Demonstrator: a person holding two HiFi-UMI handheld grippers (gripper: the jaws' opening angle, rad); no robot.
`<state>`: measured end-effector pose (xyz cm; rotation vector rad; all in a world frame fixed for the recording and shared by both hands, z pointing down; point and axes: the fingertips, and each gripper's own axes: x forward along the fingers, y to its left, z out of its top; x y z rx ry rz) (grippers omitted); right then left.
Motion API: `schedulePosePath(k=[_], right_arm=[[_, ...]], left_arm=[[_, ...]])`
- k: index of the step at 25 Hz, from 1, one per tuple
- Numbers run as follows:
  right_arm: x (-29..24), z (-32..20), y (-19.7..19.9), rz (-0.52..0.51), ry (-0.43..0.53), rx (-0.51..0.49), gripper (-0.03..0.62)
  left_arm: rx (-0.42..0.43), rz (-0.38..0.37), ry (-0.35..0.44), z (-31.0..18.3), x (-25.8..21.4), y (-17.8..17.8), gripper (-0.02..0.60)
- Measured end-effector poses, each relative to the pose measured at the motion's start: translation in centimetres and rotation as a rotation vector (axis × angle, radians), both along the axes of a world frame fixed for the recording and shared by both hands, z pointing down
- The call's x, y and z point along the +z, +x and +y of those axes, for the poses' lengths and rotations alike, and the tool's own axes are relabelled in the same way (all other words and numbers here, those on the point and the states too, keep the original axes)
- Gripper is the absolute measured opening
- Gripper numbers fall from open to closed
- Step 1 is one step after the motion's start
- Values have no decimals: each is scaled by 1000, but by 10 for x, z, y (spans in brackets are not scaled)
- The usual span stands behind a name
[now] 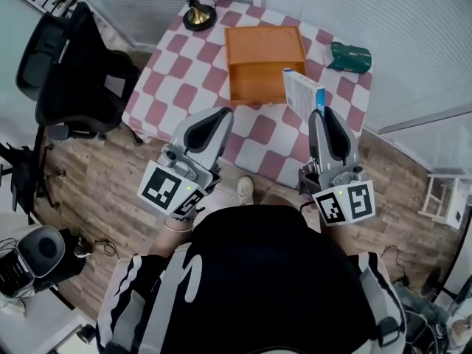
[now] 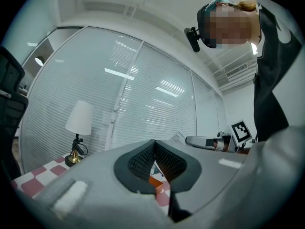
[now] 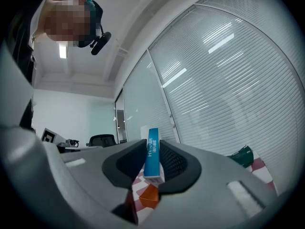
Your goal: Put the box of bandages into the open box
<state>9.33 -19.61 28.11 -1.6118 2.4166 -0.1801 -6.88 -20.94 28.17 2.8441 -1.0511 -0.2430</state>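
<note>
Blue bandage box (image 3: 152,152) clamped in right tool (image 1: 321,116) | left tool (image 2: 154,145) apparently together

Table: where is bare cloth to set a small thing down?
Widest bare patch: the left side of the table, between the lamp and the near edge, left of the orange open box. A narrower strip lies between that box and the green object. Crowded: the near right, where the right gripper holds the box of bandages.

place: office | walls: glass partitions with slatted blinds (image 2: 143,94) | seating: black swivel office chair (image 1: 70,65) | ceiling: strip light (image 3: 63,50) | floor: wood-look planks (image 1: 96,175) | desk lamp (image 2: 78,128) on checkered table (image 1: 184,72)
</note>
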Motion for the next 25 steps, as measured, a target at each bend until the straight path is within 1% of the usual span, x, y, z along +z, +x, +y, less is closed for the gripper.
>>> schedulePosePath(k=[13, 21, 25], right_arm=[[-8, -18, 5, 31, 15, -88, 84], [-4, -26, -5, 58, 18, -138, 86], [0, -30, -12, 94, 22, -163, 86]], left_arm=[[-67, 8, -6, -5, -5, 11, 0], [-91, 3, -25, -7, 1, 8, 0], [-97, 3, -38, -6, 7, 7, 0]])
